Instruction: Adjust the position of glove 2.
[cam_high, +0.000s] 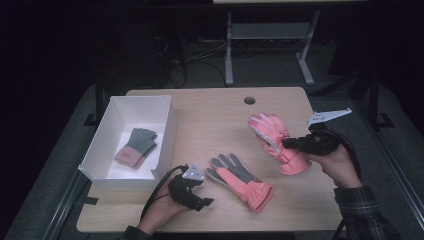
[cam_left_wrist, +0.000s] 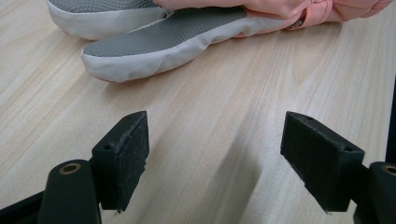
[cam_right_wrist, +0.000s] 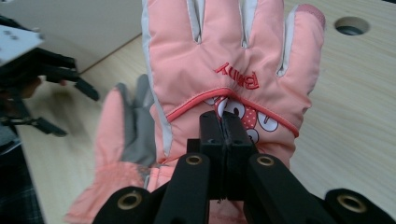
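1. the lifted pink glove (cam_high: 276, 141) was clamped between the fingers (cam_right_wrist: 212, 130) of the right gripper (cam_high: 290, 143), which pressed together on a fold of fabric near its cuff; it was held off the tabletop (cam_high: 210, 120), its back with red lettering turned toward the right gripper view.
2. the glove's finger tips pointed away from the right fingers, toward the far side of the tabletop, and its cuff hung just below them.
3. the second pink glove (cam_high: 240, 179) lay flat on the tabletop, grey palm up, below and to the left of the right fingers in the high view, and just ahead of the fingers (cam_left_wrist: 123, 154) of the left gripper (cam_high: 206, 202).
4. the left fingers stood well apart with bare tabletop between them, holding nothing; the grey glove tips lay just beyond them without touching.
5. the white box (cam_high: 100, 150) sat on the far side of the left gripper from the gloves, at the tabletop's left edge.
6. a grey and pink knitted glove (cam_high: 136, 147) lay inside the box.
7. a round hole (cam_high: 249, 100) in the tabletop lay beyond the right fingers, near the far edge.
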